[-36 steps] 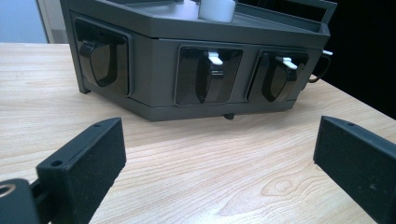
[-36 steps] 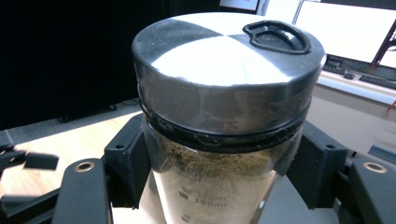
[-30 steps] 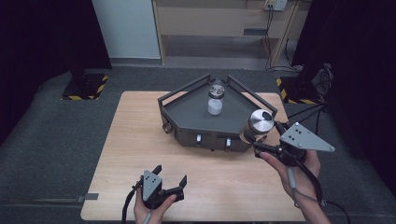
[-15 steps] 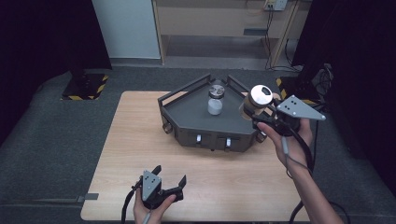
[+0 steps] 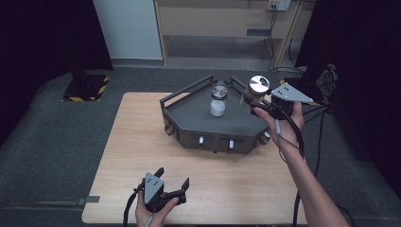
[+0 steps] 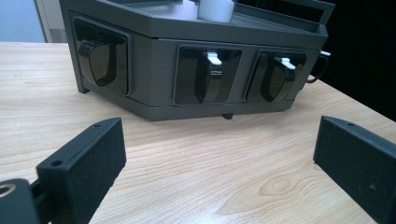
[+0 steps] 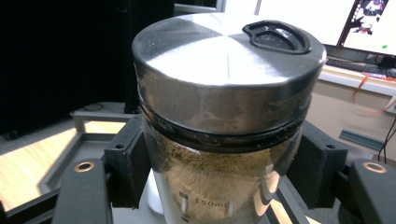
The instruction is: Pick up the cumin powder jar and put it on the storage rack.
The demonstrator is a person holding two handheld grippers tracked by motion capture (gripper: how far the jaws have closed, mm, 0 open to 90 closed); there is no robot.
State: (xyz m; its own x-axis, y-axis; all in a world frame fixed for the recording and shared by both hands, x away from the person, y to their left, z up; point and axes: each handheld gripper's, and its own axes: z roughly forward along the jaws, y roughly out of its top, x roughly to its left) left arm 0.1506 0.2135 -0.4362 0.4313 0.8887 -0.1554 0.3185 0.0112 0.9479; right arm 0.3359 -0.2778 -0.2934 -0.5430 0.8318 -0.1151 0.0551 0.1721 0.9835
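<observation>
1. High view. We hold two grippers over a light wooden table that carries a dark grey, angular tray rack with raised rails.
   - The right gripper has its jaws clamped on a glass spice jar with a brushed steel lid. The jar hangs in the air above the rack's right corner, clear of the deck.
   - A second jar, holding white powder under a steel lid, stands upright near the middle of the rack.
   - The left gripper rests at the near edge of the table, well apart from the rack, jaws spread and nothing between them.

2. Left gripper view. We see both black pads wide apart over bare wood. The rack's front face shows three recessed pockets. The base of the white jar sits on the deck above.

3. Right gripper view. We see the carried jar upright between both pads, which press on its glass wall below the lid. It holds a brownish ground spice, and the lid has a closed black flap.

4. Progress, as we judge it. One jar is already placed on the rack. The brown jar is gripped and at the rack but not yet set down. Lowering, releasing and withdrawing remain.
</observation>
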